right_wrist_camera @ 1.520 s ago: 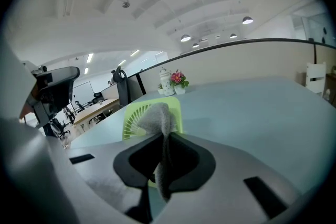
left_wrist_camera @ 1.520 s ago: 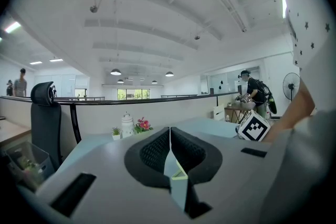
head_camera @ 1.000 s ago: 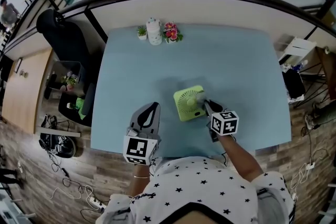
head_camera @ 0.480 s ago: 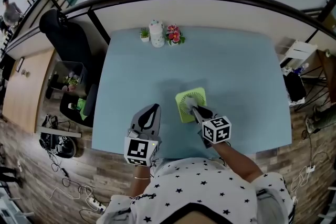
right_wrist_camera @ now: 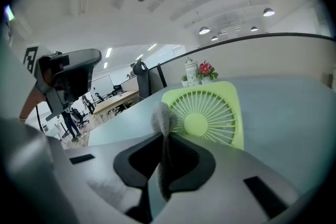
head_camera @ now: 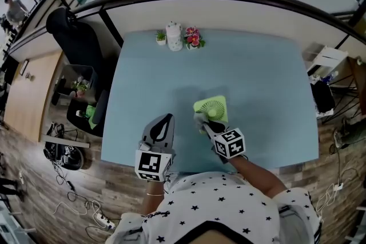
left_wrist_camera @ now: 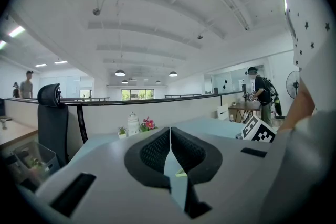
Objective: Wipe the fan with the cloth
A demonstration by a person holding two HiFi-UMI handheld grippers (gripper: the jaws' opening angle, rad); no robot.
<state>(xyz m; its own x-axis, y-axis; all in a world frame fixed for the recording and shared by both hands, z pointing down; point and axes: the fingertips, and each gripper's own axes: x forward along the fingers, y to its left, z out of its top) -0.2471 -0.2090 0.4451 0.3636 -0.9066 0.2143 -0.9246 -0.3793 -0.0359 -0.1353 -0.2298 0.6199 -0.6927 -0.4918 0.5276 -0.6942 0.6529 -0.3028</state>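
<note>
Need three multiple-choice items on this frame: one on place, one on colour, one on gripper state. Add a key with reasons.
1. Where does the square plastic fan stand on the pale blue table?
A. At the far edge
B. Just ahead of the right gripper
C. At the left corner

2. What colour is the fan?
A. Lime green
B. White
C. Pink

3. How are the right gripper's jaws?
A. Wide open
B. Shut on the grey fuzzy cloth
C. Shut, empty

Key: 1 B, the fan sits right beyond that gripper's tips; 2 A, grille and frame are lime green; 3 B, cloth is pinched between the jaws.
</note>
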